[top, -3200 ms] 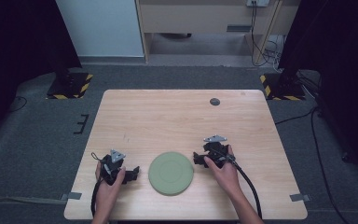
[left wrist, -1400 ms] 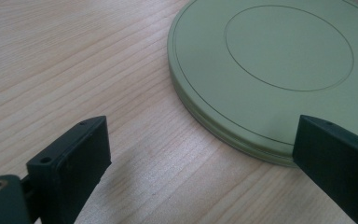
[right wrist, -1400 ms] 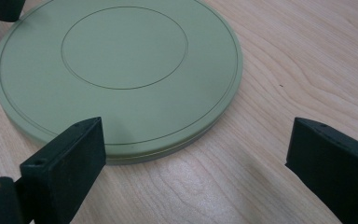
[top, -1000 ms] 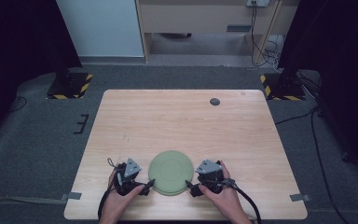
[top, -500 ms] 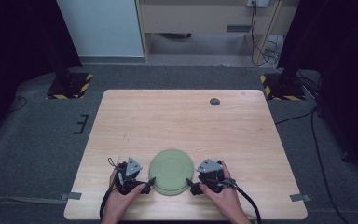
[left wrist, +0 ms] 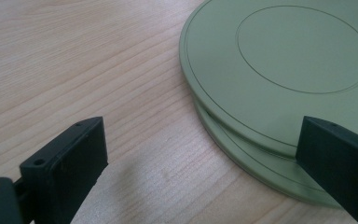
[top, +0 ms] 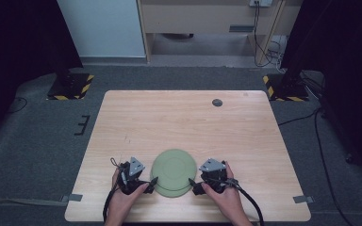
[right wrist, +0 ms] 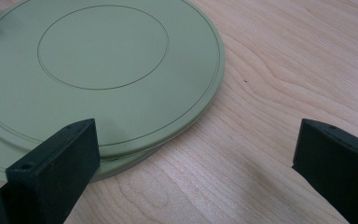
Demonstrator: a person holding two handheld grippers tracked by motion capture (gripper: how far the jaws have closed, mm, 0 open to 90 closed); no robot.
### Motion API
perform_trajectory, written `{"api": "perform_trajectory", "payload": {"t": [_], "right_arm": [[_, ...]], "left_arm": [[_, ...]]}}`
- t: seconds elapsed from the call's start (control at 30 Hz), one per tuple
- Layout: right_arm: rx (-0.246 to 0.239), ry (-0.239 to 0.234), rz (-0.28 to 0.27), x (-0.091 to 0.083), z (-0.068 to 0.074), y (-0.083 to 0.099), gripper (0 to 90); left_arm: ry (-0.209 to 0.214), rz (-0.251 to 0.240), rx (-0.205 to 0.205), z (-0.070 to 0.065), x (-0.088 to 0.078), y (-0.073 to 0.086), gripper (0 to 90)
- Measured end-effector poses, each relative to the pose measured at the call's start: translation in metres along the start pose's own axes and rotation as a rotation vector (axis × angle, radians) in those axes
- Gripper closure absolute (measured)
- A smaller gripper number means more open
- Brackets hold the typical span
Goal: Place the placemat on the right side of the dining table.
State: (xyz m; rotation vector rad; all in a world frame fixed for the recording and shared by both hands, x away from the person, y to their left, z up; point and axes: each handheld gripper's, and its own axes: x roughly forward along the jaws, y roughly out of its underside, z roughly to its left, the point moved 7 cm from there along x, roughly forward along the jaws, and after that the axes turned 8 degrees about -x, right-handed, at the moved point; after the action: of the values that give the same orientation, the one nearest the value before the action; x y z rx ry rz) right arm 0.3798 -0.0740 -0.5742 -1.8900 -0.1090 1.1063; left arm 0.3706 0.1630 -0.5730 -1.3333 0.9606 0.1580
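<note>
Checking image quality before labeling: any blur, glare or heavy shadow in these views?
High view: even light on the table, dark surroundings, no glare. Left gripper view: plates sharp, near tongs soft, faint shadow under them. Right gripper view: plates matte, no glare, wood grain crisp.

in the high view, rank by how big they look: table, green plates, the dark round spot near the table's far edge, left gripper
1. table
2. green plates, a stack of two
3. left gripper, partly covered by the hand
4. dark round spot, smallest, though it lies farthest from the camera
</note>
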Motion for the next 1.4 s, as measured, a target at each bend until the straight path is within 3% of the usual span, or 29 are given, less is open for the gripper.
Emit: {"api": "perform_trajectory", "payload": {"t": [0.2,0.63,0.77,0.87,1.2,1.4], "right_arm": [[0.021,-0.007,0.008,-0.0025,0.0019,0.0012,4.9],[0.05,0.021,0.01,0.0023,-0.005,0.0015,1.5],[0.048,0.016,0.004,0.0,-0.0039,0.0009,6.7],[0.052,-0.004,-0.007,-0.0025,0.0,-0.0006,6.6],[0.045,0.024,0.008,0.0055,-0.0043,-0.0015,0.6],[0.052,0.014,0.012,0.0036,-0.0021,-0.0014,5.4]], "left_arm": [[0.002,0.005,0.009,-0.0004,-0.0011,0.0034,3.6],[-0.018,0.002,-0.004,0.0014,0.0052,-0.0022,1.6],[-0.007,-0.002,-0.004,-0.0001,0.0034,-0.0007,4.3],[-0.01,0.005,0.009,-0.0016,0.003,0.0004,4.3],[-0.037,-0.006,-0.002,0.001,0.0071,-0.004,3.0],[-0.023,-0.004,0.008,-0.0031,0.0043,-0.0017,4.4]]}}
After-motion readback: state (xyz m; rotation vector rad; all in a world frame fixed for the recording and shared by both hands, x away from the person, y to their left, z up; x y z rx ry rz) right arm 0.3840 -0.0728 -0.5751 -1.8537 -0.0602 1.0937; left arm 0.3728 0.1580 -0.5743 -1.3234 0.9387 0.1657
